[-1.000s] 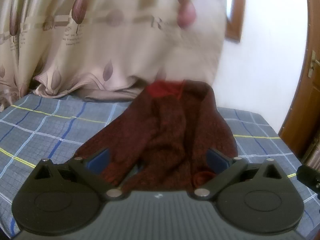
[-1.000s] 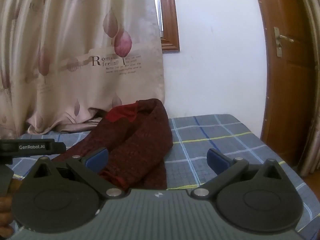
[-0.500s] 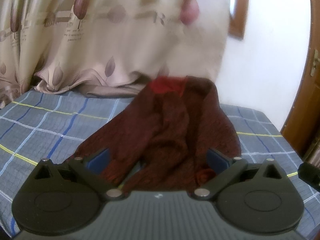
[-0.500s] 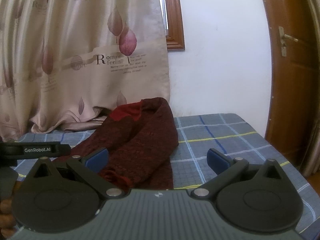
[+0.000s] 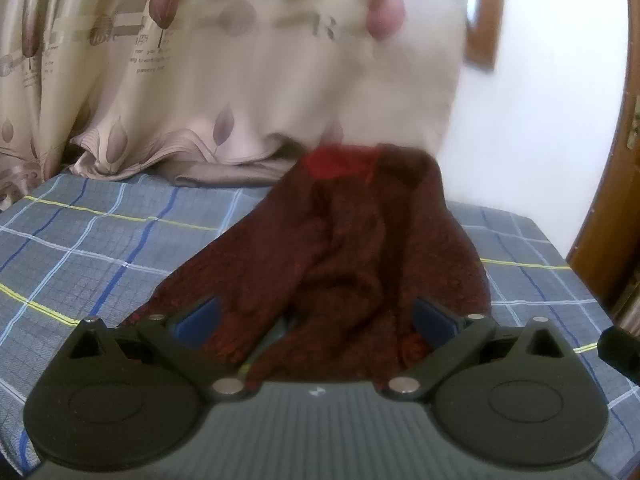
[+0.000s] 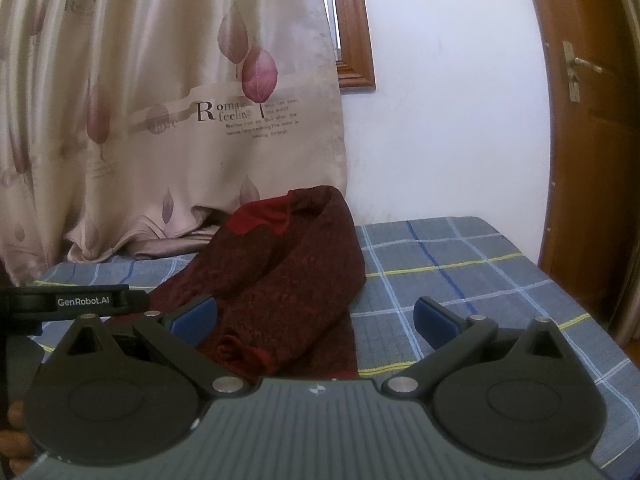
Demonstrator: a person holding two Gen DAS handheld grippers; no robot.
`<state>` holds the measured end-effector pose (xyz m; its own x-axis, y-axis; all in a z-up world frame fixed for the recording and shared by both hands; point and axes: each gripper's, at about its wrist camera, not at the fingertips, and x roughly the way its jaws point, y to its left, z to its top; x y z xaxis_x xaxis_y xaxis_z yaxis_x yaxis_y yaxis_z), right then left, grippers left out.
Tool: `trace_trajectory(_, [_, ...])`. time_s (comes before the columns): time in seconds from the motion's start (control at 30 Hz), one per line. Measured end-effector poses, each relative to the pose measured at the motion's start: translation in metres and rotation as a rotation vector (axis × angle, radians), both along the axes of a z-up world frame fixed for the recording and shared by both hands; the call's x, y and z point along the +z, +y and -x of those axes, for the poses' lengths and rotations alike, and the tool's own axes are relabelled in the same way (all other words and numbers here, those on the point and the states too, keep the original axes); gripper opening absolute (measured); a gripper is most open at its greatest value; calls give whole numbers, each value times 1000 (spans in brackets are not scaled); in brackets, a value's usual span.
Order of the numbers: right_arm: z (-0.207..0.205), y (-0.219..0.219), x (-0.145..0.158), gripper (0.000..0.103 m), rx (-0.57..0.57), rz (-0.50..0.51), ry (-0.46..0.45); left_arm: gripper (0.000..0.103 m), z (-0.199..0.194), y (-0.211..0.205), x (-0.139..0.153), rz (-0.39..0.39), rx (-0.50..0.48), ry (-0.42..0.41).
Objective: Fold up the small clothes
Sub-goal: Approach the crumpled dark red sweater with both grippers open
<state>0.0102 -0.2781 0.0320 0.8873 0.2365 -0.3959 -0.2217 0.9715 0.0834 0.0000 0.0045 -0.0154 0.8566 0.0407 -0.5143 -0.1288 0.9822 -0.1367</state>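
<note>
Checked blue bedding (image 6: 460, 264) covers the bed, with a leaf-print curtain (image 6: 168, 120) behind. Both tongs stand wide and hold nothing. The left tongs (image 5: 316, 316) straddle the near hem of the dark red garment (image 5: 352, 248); the right tongs (image 6: 314, 318) sit at its right edge, mostly over bare bedding. A likely risk: the crumpled knit bunches, so a pinch catches several layers and the fold skews.
</note>
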Motion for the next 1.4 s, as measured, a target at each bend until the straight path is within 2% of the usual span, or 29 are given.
trace_trajectory(0.73, [-8, -1, -5, 103, 0, -6, 26, 103, -5, 1, -10, 9, 14, 31])
trace_trajectory(1.07, [-10, 3, -10, 103, 9, -6, 40, 103, -8, 7, -17, 52, 41, 65])
trace_trajectory(1.2, [-11, 2, -11, 103, 9, -10, 43, 103, -10, 13, -22, 94, 64, 91])
trace_trajectory(1.27, [-10, 1, -12, 103, 8, -13, 45, 103, -11, 19, -27, 140, 86, 109])
trace_trajectory(1.33, [-10, 0, -14, 103, 9, -17, 49, 103, -11, 29, -33, 220, 119, 128])
trace_trajectory(1.4, [-10, -1, -16, 103, 9, -19, 52, 103, -7, 45, -45, 343, 160, 141])
